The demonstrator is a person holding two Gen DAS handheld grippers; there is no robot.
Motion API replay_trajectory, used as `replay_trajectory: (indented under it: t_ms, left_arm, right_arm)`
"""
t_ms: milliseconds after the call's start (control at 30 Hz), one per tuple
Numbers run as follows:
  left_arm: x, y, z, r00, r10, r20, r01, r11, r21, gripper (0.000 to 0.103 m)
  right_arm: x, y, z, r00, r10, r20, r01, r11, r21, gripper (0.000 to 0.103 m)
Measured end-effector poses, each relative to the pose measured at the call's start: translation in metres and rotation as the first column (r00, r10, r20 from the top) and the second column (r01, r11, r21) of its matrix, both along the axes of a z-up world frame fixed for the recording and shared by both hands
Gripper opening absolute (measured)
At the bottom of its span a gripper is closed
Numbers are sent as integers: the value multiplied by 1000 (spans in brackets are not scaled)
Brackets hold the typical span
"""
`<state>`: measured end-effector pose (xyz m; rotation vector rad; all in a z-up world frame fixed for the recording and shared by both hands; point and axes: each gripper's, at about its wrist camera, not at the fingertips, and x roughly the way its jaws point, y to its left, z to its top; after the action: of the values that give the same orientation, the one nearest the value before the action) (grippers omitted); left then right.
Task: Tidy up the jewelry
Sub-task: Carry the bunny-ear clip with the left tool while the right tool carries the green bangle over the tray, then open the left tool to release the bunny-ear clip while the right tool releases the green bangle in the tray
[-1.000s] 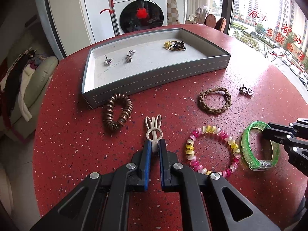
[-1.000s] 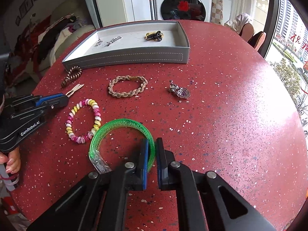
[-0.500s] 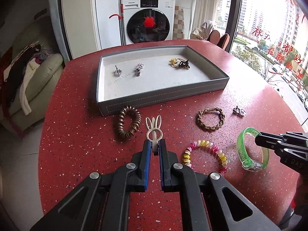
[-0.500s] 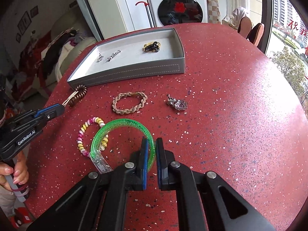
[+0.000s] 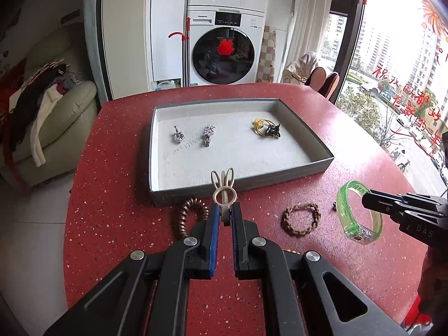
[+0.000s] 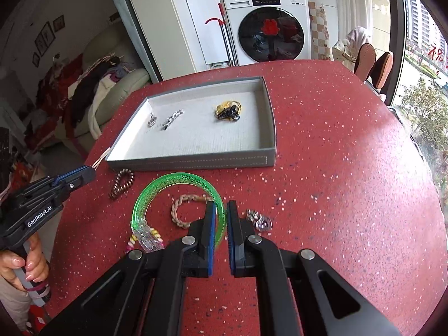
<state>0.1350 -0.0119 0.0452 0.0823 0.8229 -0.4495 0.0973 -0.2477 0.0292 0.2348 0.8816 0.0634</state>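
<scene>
My left gripper (image 5: 224, 210) is shut on a cream rabbit-ear hair clip (image 5: 223, 189) and holds it in the air just short of the grey tray's (image 5: 240, 183) near wall. My right gripper (image 6: 221, 210) is shut on a green translucent bangle (image 6: 156, 189), lifted above the table; it also shows in the left wrist view (image 5: 347, 215). The tray holds two silver pieces (image 5: 207, 135) and a yellow-and-black hair tie (image 5: 266, 128). A brown spiral hair tie (image 5: 187, 215), a braided tan bracelet (image 5: 301, 218), a silver brooch (image 6: 259, 219) and a multicoloured bead bracelet (image 6: 152, 236) lie on the red table.
The round red speckled table (image 6: 336, 182) drops off at left and right. A sofa with clothes (image 5: 50, 117) stands at left, a washing machine (image 5: 224, 53) beyond the table, chairs (image 6: 372, 61) and a window at right. A hand (image 6: 25, 266) holds the left gripper.
Both grippers have risen and moved forward toward the tray, each carrying its piece: the rabbit clip and the green bangle left the table. The bead bracelet stayed where it lay.
</scene>
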Motion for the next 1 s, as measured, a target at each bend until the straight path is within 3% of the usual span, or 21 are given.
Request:
replay_trajectory:
  t_ms: [333,800,1000]
  left_arm:
    - [61,-17,12,999,31,12,-31,999,25,27]
    - [141,-38,-36,987,40,-157,-26,996,89,27]
    - [154,-51,-55,986,38,-165,-14,989,146,27]
  right_arm:
    - [82,-6,6,1000,17,-23,-16,999,33,8]
    - [155,-10,-48,984,14,-180,-7,999,39,8]
    - [171,-15,-62,979,-15,-205,17,1000,6,8]
